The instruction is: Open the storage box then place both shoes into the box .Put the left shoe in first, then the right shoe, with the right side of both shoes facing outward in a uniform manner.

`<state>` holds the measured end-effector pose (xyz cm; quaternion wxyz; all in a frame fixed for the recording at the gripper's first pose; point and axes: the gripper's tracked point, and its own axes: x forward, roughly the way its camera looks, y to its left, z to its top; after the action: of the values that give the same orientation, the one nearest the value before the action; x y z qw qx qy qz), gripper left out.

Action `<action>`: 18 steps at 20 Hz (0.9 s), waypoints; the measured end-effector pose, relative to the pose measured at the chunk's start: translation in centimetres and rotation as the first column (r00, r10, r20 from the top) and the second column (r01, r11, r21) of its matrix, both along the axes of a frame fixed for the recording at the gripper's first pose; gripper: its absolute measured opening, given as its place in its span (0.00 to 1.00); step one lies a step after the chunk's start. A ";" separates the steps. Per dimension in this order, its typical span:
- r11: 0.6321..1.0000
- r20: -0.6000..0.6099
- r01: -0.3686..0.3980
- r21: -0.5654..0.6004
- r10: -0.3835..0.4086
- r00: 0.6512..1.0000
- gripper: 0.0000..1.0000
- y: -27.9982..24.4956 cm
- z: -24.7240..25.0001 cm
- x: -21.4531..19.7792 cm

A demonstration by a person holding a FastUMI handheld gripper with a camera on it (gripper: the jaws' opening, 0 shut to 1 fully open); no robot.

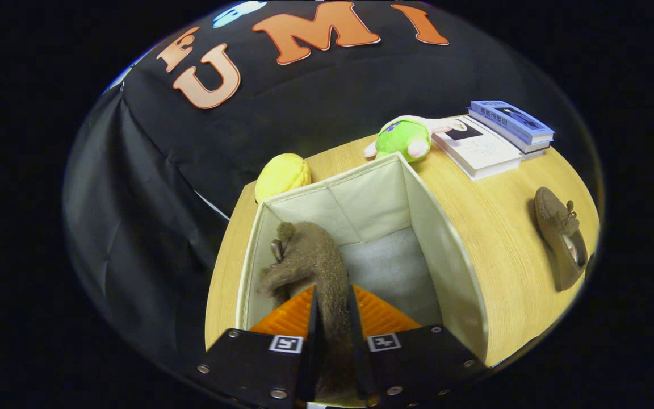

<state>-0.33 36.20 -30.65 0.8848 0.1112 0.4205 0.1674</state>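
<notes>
Gripper [334,307] pinches one shoe [310,255] inside box [446,250] (second shoe [560,238] on table [491,227]).

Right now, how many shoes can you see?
2. One shoe is clamped in the gripper, hanging inside the open box. The other shoe lies on the table, beside the box.

A light wooden table [497,227] is carrying an open cream fabric storage box [446,267] near its left side. A yellow plush [281,176] and a green plush toy [403,138] are lying just beyond the box. Stacked books [497,136] are sitting at the far right corner, and a brown shoe [560,238] is lying well apart from the box, near the right edge
</notes>
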 end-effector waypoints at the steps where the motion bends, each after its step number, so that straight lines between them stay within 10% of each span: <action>1: 1.000 0.009 -0.002 0.003 0.002 1.000 0.46 -0.1 0.4 -0.1; 4: 1.000 0.036 0.006 -0.013 -0.005 0.999 0.88 -1.5 1.4 0.3; 6: 1.000 0.050 0.001 0.009 -0.001 0.999 0.98 -2.1 2.3 0.4; 18: 0.994 0.244 0.097 -0.058 -0.080 0.967 0.99 -13.6 8.3 4.0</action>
<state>3.62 22.62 -22.36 0.9391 0.0778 0.3102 0.1253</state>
